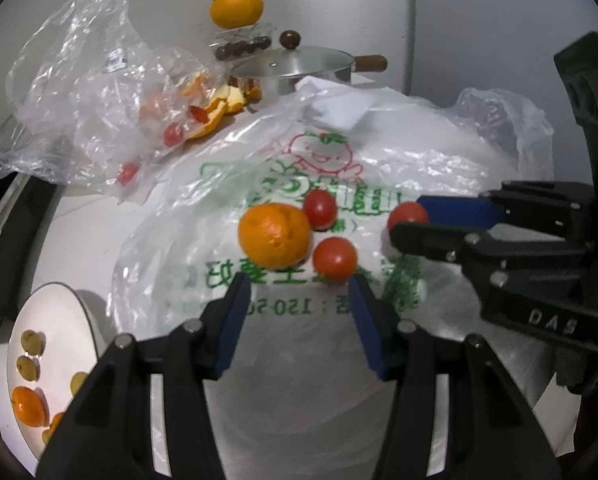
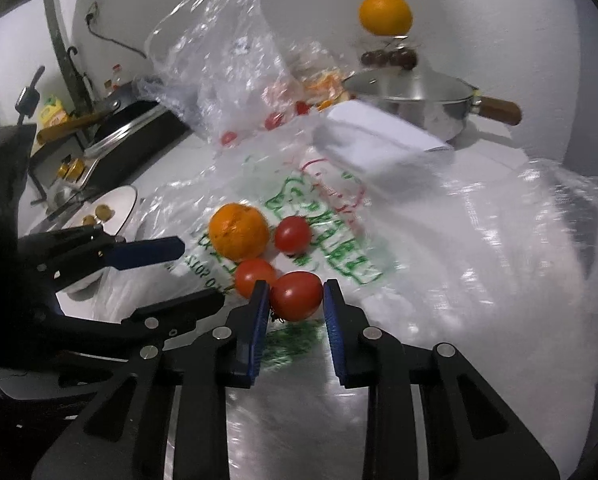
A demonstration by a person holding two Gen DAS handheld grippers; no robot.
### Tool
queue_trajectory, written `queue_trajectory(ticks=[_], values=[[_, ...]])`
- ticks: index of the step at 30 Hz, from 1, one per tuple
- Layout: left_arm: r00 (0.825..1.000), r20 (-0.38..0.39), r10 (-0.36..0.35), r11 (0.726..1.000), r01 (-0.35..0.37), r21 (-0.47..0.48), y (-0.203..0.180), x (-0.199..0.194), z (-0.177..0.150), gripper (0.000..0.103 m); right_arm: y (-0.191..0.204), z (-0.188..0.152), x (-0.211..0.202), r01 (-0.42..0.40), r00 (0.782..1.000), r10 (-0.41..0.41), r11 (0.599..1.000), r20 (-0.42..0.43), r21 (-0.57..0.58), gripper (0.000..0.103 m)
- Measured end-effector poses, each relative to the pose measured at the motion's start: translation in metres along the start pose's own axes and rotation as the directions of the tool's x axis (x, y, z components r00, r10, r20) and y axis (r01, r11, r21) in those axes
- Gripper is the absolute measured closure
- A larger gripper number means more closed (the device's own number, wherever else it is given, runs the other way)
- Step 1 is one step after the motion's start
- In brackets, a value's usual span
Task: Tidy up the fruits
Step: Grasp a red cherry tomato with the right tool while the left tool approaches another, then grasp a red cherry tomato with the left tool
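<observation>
An orange and three cherry tomatoes lie on a printed plastic bag. My left gripper is open and empty, just short of the orange and the near tomato. My right gripper is shut on a tomato; in the left wrist view that tomato sits between its fingers. The orange and two other tomatoes lie just beyond it. A white plate at the lower left holds small fruits and an orange.
A crumpled clear bag with tomatoes and orange peel lies at the back left. A steel pot with a wooden handle stands behind, with another orange on a glass container. A sink and stove are at the left.
</observation>
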State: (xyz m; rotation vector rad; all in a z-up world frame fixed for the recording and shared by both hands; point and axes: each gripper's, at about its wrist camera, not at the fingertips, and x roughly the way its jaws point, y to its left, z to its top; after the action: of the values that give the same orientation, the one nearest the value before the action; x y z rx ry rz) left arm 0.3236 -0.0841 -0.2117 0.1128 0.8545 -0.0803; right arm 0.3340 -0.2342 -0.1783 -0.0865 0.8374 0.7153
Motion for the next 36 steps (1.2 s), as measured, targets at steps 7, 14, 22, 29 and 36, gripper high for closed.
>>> queue_trajectory(ticks=[7, 14, 22, 29, 36], values=[[0.999, -0.009, -0.050, 0.999, 0.050, -0.003, -0.005, 0.012, 0.007, 0.050, -0.019, -0.002, -0.012, 0.032, 0.999, -0.033, 0.999, 0.028, 0.042, 0.074], [0.998, 0.012, -0.063, 0.998, 0.062, 0.016, -0.011, 0.015, 0.016, 0.051, -0.026, -0.005, -0.014, 0.032, 0.999, -0.035, 0.997, 0.037, 0.063, 0.074], [0.997, -0.015, -0.072, 0.997, 0.072, 0.032, -0.017, 0.017, 0.013, 0.056, -0.025, -0.007, -0.017, 0.037, 0.998, -0.040, 0.997, 0.048, 0.068, 0.074], [0.997, -0.033, -0.065, 0.997, 0.066, 0.026, -0.019, 0.020, 0.008, 0.075, -0.025, -0.007, -0.017, 0.041, 0.998, -0.044, 0.997, 0.046, 0.067, 0.074], [0.997, -0.026, -0.073, 0.997, 0.073, 0.000, -0.015, 0.026, 0.016, 0.074, -0.025, -0.008, -0.017, 0.040, 0.998, -0.044, 0.997, 0.049, 0.068, 0.074]])
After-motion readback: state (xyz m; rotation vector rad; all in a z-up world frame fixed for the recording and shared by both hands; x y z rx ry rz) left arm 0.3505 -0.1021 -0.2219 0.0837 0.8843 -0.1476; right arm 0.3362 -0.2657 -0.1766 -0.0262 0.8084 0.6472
